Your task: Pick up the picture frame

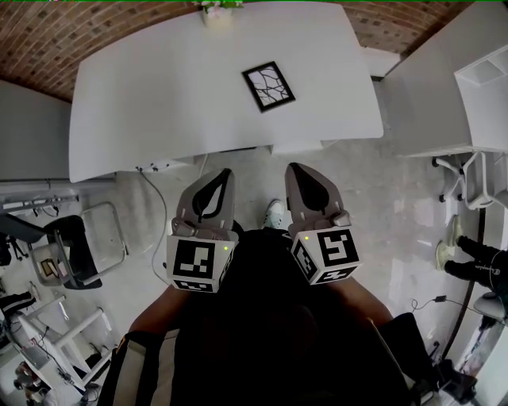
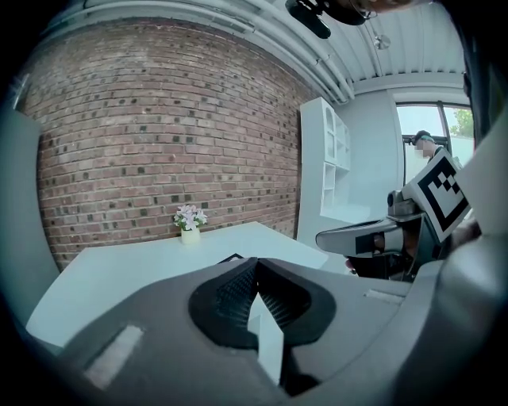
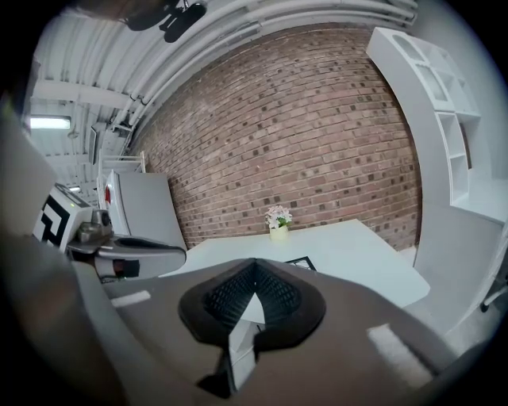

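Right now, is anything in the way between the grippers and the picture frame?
Nothing visible is. Only floor and bare white table lie between the left gripper, the right gripper and the picture frame. The flower pot stands beyond the frame, at the table's far edge.

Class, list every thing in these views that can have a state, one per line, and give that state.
picture frame: lying flat on the white table, not held.
flower vase: upright at the table's far edge.
left hand-held gripper: jaws shut, empty, short of the table.
right hand-held gripper: jaws shut, empty, short of the table.
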The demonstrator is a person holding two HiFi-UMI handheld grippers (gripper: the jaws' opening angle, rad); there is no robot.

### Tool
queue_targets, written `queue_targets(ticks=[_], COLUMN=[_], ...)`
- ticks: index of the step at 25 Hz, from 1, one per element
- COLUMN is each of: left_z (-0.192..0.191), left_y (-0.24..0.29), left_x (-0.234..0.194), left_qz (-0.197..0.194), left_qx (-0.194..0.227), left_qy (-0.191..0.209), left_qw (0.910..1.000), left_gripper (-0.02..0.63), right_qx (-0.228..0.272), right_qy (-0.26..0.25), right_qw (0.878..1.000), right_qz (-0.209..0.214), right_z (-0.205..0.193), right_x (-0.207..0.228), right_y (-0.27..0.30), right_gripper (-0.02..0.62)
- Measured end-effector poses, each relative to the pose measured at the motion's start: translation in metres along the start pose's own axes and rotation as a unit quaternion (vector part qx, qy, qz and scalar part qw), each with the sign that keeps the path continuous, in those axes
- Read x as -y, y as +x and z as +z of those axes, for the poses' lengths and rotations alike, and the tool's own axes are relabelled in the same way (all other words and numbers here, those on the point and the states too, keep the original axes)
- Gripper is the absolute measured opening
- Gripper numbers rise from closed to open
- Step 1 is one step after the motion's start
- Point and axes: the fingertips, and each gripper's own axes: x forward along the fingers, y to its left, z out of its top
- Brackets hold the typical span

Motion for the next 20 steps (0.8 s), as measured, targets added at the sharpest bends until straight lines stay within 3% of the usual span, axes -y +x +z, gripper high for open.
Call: queue_targets(ticks=[8,20], left_z=[0.001,0.015], left_y=[0.026,0.086], left_x=[-0.003,-0.023], left_qz=[-0.007,-0.081], left_qx=[-0.014,-0.008], left_qy=[-0.009,-0.037], left_qw=[0.9998,0.996], left_gripper=[-0.005,-0.005], right_qx=[-0.014,-0.033], right_qy=[0.006,-0.001], right_qw=[1.0,0.997], right_qz=[-0.008,-0.067], right_z=[-0.001,0.014], right_x=[0.019,0.041], right_y=[0.017,0.059], right_gripper=[0.002,0.002])
